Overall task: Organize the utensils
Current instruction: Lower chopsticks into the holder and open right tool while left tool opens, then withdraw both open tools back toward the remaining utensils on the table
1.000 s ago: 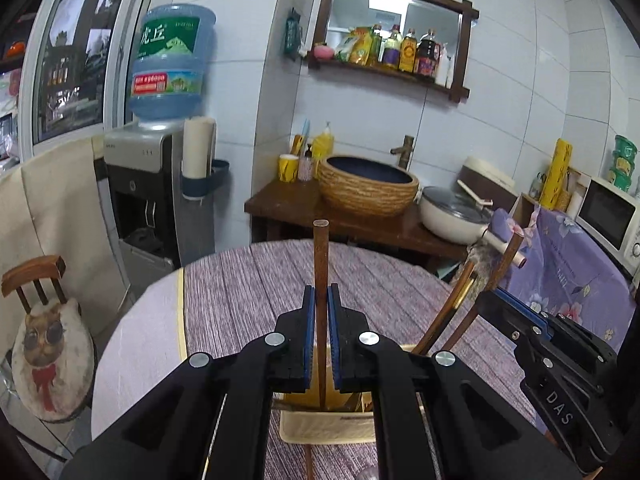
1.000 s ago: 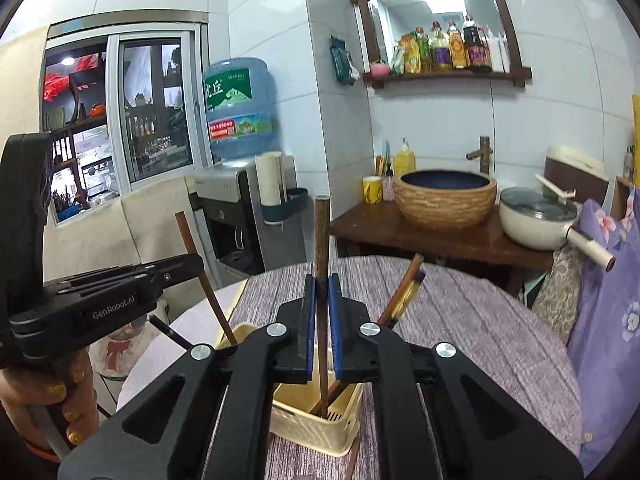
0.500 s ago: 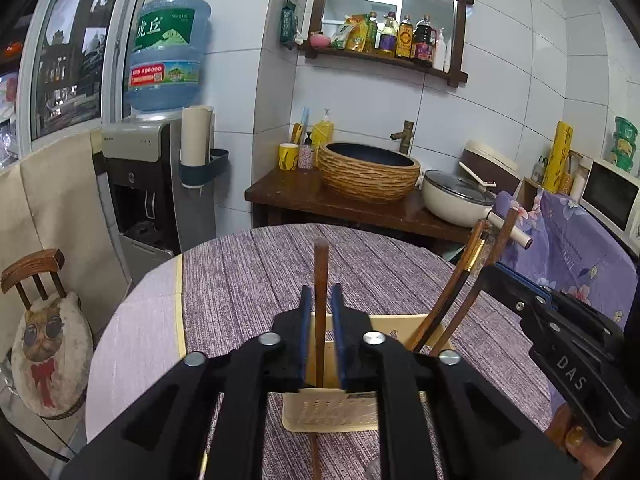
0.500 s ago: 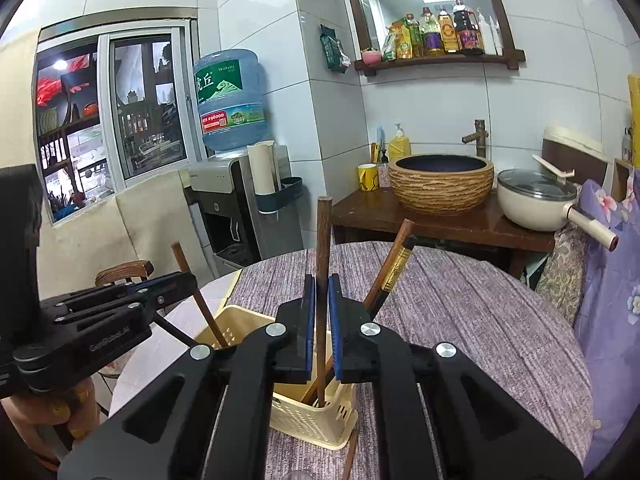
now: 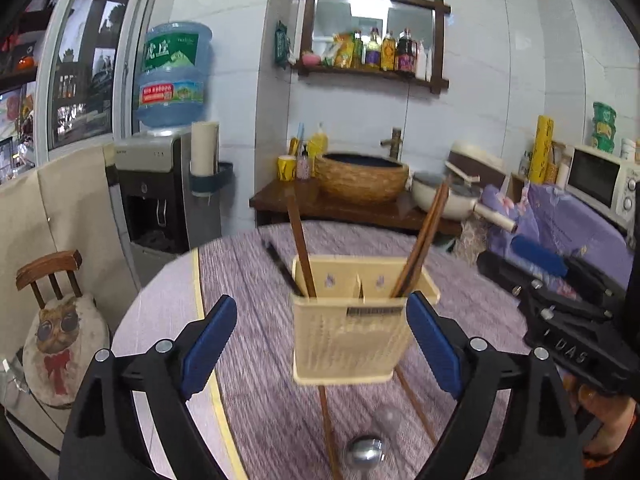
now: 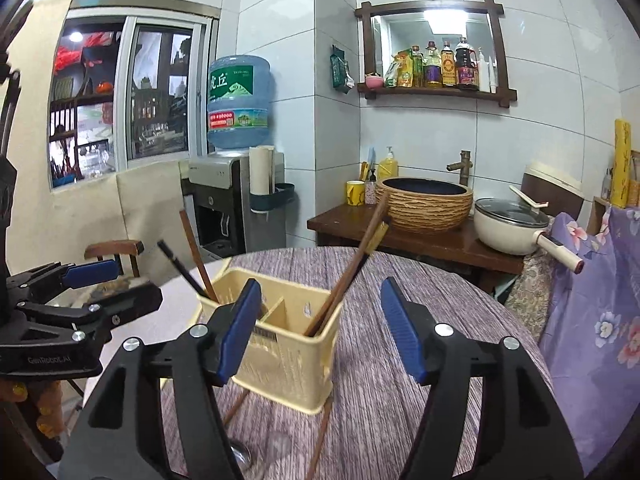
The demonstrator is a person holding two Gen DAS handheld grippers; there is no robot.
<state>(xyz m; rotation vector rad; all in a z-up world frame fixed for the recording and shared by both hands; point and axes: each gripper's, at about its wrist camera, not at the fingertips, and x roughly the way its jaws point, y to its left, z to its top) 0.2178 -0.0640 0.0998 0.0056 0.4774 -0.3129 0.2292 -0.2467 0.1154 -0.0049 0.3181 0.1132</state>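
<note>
**Both chopsticks dropped into the holder**

A second ago each of your grippers pinched one chopstick. Now your left gripper (image 5: 320,336) and right gripper (image 6: 320,324) are opening, and nothing is between their fingers. The cream holder (image 5: 348,320) stands on the purple surface (image 5: 248,360), just in front of both grippers. Brown chopsticks (image 5: 420,244) now lean inside the holder, in its left and right parts. More chopsticks (image 5: 326,420) lie flat by the holder's near side, next to a shiny spoon (image 5: 364,452). Those probably go in next.

Both wrist views close, facing shared utensil basket (image 5: 352,320), perhaps obliquely
</note>
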